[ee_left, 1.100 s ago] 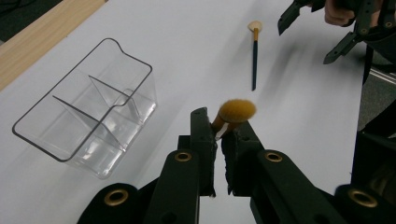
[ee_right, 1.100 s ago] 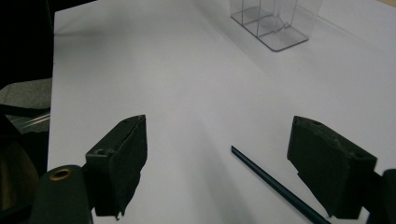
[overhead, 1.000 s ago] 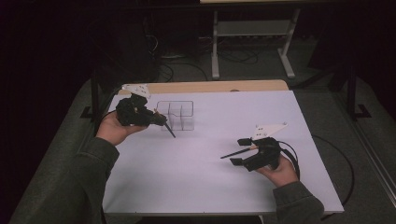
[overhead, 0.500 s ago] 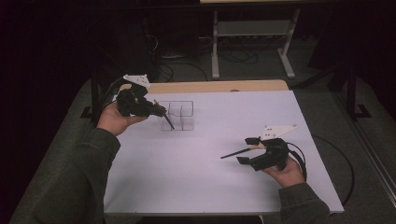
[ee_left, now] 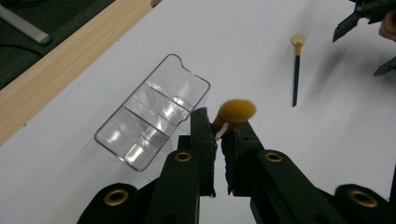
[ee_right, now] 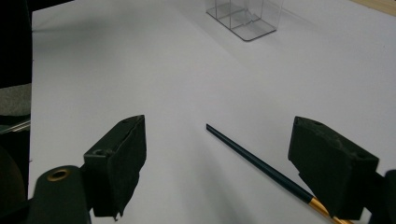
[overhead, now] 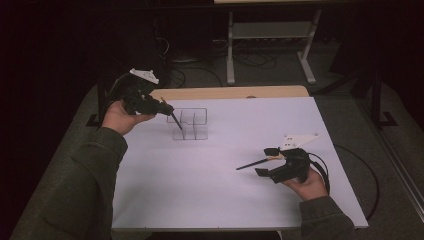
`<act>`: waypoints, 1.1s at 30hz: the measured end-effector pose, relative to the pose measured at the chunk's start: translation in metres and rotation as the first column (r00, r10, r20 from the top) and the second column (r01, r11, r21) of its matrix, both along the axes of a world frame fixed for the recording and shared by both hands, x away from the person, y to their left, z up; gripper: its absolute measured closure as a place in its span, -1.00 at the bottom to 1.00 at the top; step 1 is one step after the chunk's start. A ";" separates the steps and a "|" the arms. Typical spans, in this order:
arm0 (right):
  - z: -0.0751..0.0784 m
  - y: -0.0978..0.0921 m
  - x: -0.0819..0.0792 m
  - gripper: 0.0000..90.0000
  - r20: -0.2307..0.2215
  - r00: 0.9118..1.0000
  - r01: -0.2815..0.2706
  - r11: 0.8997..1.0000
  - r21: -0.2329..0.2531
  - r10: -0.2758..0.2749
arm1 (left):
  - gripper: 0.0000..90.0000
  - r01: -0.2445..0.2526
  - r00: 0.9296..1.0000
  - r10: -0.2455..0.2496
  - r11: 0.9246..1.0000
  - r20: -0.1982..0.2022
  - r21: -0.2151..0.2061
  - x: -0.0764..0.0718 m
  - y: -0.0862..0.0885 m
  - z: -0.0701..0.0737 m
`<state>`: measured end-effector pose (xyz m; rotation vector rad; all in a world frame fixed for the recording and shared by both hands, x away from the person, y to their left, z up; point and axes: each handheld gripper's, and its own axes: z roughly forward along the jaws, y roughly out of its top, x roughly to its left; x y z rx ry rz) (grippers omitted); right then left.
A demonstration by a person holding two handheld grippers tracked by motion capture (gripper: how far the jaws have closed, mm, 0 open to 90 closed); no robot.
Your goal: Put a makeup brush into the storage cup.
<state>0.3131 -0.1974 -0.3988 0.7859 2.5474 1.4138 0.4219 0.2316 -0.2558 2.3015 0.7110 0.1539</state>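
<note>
The left hand-held gripper point(ee_left: 218, 135) is clenched on a makeup brush point(ee_left: 232, 113) with a tan bristle head, holding it just above the clear divided box point(ee_left: 152, 126) at the far side of the white bench point(overhead: 225, 200). The right hand-held gripper point(ee_right: 217, 163) is released, jaws wide either side of a thin dark-handled brush point(ee_right: 261, 168) that appears to lie flat on the bench.

Brush point(ee_left: 232, 113) handle hidden between jaws; second brush point(ee_right: 261, 168) head cut off.
</note>
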 end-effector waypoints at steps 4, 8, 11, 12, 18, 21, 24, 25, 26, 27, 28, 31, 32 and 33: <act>0.000 -0.001 0.000 -0.60 -0.004 1.000 0.009 1.000 -0.001 -0.009 | 0.85 -0.010 1.000 0.010 1.000 0.005 -0.004 0.004 0.003 0.003; 0.000 -0.003 0.000 -0.59 0.002 1.000 0.007 1.000 -0.001 -0.007 | 0.85 -0.027 1.000 0.027 1.000 -0.002 -0.009 0.011 0.007 0.003; -0.001 -0.003 0.000 -0.59 -0.002 1.000 0.010 1.000 -0.009 -0.010 | 0.85 -0.039 0.999 0.039 0.999 -0.007 -0.004 0.015 0.009 0.003; -0.001 -0.004 0.000 -0.60 -0.007 1.000 0.011 1.000 -0.010 -0.011 | 0.85 -0.048 0.999 0.048 0.999 -0.008 -0.007 0.015 0.010 0.003; -0.001 -0.005 0.000 -0.59 -0.006 1.000 0.016 1.000 -0.010 -0.016 | 0.85 -0.071 0.997 0.071 0.997 -0.004 -0.014 0.019 0.016 0.007; -0.001 -0.005 0.000 -0.59 -0.003 1.000 0.014 1.000 -0.013 -0.014 | 0.85 -0.089 0.996 0.089 0.996 -0.005 -0.029 0.021 0.018 0.007; -0.001 -0.005 0.000 -0.58 -0.001 1.000 0.013 1.000 -0.014 -0.013 | 0.85 -0.100 0.995 0.100 0.995 -0.007 -0.026 0.025 0.021 0.007; -0.001 -0.005 0.000 -0.58 -0.001 1.000 0.013 1.000 -0.013 -0.013 | 0.85 -0.099 0.995 0.099 0.995 -0.008 -0.020 0.026 0.022 0.007; -0.001 -0.005 0.001 -0.58 0.000 1.000 0.015 1.000 -0.012 -0.015 | 0.85 -0.104 0.995 0.104 0.994 -0.009 -0.024 0.026 0.022 0.007; -0.001 -0.005 0.001 -0.58 0.000 1.000 0.017 1.000 -0.011 -0.017 | 0.85 -0.108 0.994 0.108 0.994 -0.010 -0.026 0.027 0.023 0.007; -0.001 -0.005 0.001 -0.58 0.000 1.000 0.016 1.000 -0.011 -0.016 | 0.85 -0.111 0.994 0.111 0.993 -0.009 -0.025 0.029 0.023 0.008; -0.001 -0.005 0.002 -0.58 0.003 1.000 0.016 1.000 -0.013 -0.016 | 0.85 -0.122 0.992 0.122 0.992 -0.017 -0.022 0.033 0.025 0.008; -0.001 -0.005 0.002 -0.58 0.000 1.000 0.018 1.000 -0.014 -0.018 | 0.85 -0.134 0.991 0.134 0.990 -0.021 -0.033 0.034 0.024 0.007; -0.002 -0.006 0.003 -0.58 0.003 1.000 0.020 1.000 -0.014 -0.020 | 0.85 -0.126 0.992 0.126 0.992 -0.019 -0.023 0.036 0.025 0.008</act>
